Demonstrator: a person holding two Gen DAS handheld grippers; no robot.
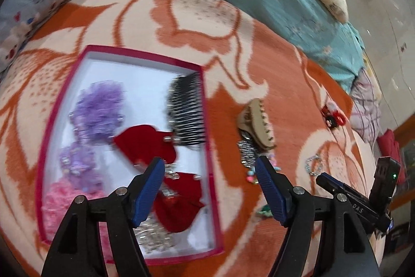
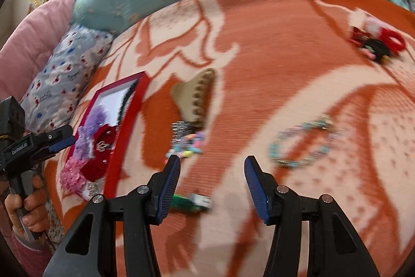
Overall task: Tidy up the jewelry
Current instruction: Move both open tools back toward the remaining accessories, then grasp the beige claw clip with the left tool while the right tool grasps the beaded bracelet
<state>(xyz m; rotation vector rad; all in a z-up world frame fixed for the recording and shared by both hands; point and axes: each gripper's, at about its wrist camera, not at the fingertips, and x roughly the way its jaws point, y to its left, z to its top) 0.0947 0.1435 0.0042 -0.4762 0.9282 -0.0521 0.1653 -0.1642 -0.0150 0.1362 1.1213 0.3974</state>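
Beyond the right gripper (image 2: 212, 179), at about two o'clock, lies the pastel beaded bracelet (image 2: 303, 143) on the orange patterned blanket (image 2: 259, 56), its loop stretched roughly nine to three. Both grippers are spread and carry nothing; the left gripper (image 1: 210, 184) straddles the right wall of the red-rimmed white box (image 1: 207, 95), so the right is likely nearer.

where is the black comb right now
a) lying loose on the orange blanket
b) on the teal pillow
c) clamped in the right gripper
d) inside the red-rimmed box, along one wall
d: the black comb lies inside the red-rimmed box, against its wall on the side nearer the beige claw clip, which sits outside on the blanket.
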